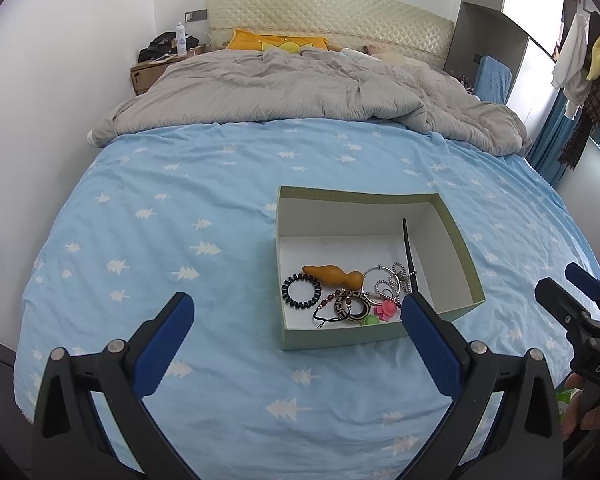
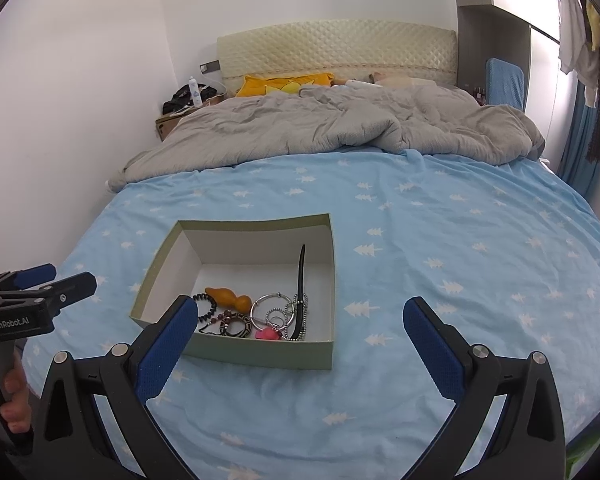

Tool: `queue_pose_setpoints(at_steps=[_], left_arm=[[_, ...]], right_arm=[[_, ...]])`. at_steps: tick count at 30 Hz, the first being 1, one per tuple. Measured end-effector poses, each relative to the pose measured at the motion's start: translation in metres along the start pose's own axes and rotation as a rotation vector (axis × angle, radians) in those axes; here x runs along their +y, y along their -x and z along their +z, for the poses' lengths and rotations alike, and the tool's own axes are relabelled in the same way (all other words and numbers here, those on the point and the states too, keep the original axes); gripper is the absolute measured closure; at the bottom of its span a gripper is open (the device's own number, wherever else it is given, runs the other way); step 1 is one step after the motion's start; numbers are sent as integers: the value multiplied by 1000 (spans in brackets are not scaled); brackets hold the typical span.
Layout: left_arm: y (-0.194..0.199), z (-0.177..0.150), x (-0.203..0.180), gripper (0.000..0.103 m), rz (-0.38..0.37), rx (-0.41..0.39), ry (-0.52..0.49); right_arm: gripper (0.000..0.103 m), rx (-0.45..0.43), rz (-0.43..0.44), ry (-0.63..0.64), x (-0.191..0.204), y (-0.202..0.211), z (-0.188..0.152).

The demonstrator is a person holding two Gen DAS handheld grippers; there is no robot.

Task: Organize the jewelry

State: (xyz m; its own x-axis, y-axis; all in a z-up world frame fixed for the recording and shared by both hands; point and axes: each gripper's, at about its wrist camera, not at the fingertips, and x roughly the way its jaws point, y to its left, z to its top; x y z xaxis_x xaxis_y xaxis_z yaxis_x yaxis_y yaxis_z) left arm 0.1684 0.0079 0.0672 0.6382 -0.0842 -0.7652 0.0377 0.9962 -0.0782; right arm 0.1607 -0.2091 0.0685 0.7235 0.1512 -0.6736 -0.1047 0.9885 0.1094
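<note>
A pale green open box sits on the blue bedsheet. Inside lie an orange gourd pendant, a black coil hair tie, a patterned ring bracelet, silver rings and bead chains, a black strap and a pink piece. My left gripper is open and empty, in front of the box. My right gripper is open and empty, in front of the box's right half.
The blue sheet with white tree prints covers the bed. A rumpled grey duvet and a yellow pillow lie at the far end. A nightstand stands far left; hanging clothes are on the right.
</note>
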Motion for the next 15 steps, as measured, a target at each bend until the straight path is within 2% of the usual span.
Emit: queue_pose_setpoints(at_steps=[15], left_arm=[[0, -3, -1, 0, -10, 6, 8]], right_arm=[[0, 1, -14, -6, -1, -1, -2]])
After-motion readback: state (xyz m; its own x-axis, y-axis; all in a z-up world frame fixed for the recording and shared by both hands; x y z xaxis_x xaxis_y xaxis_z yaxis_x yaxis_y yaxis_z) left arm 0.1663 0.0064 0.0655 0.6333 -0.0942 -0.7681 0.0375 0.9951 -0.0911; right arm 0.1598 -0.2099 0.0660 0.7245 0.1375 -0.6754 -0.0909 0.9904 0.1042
